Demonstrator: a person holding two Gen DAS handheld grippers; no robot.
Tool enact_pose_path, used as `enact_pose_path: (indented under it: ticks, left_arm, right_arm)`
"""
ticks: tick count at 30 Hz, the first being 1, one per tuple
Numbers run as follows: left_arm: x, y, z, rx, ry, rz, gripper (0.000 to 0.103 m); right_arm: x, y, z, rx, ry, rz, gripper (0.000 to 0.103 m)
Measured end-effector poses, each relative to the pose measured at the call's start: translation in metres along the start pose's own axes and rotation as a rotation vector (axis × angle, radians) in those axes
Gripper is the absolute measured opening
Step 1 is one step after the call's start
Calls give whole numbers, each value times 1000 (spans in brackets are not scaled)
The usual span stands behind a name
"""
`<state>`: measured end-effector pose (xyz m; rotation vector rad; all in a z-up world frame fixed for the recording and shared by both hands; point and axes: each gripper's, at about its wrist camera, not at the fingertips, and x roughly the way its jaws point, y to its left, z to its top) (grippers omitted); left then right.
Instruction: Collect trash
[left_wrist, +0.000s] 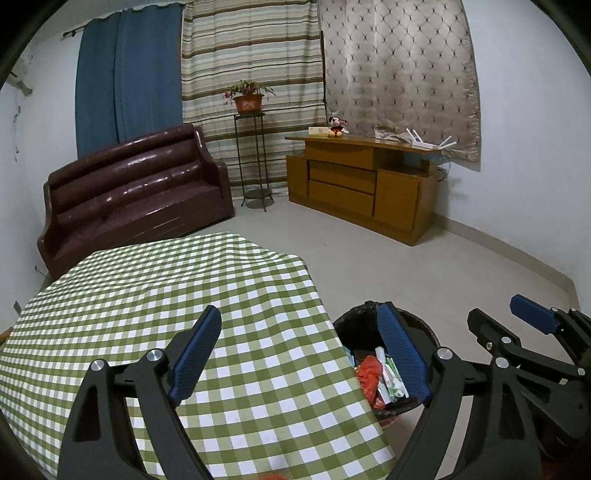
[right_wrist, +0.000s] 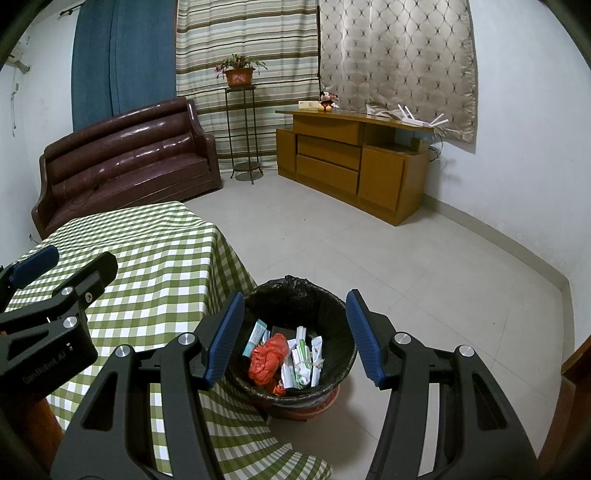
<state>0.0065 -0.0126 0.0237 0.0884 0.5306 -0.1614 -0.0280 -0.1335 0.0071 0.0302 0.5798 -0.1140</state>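
Note:
A black-lined trash bin (right_wrist: 325, 306) stands on the floor beside the table. It holds a crumpled red bag (right_wrist: 267, 356) and several white and green wrappers (right_wrist: 303, 363). The bin also shows in the left wrist view (left_wrist: 354, 325). My right gripper (right_wrist: 295, 332) is open and empty, held above the bin. My left gripper (left_wrist: 301, 343) is open and empty, over the table's right edge. The right gripper appears at the right of the left wrist view (left_wrist: 502, 317). The left gripper appears at the left of the right wrist view (right_wrist: 70, 266).
The table has a green checked cloth (left_wrist: 166, 295). A dark red sofa (left_wrist: 136, 184) stands behind it. A plant stand (left_wrist: 255, 162) and a wooden cabinet (left_wrist: 362, 184) line the far wall. Pale tiled floor (right_wrist: 424, 266) lies to the right.

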Motion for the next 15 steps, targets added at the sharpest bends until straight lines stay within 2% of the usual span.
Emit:
enact_pose_path:
  ticks: [4,12,15]
  left_arm:
    - [2,0,0,7,10,-27,84]
    - [12,23,0,-12,48,10,84]
    - [19,39,-5,-16,80,37,84]
  right_arm:
    - [0,0,0,-2,-1,1,56]
    - [2,5,-3,-15,14,6,57]
    - [3,11,-6,-22,18,13,67]
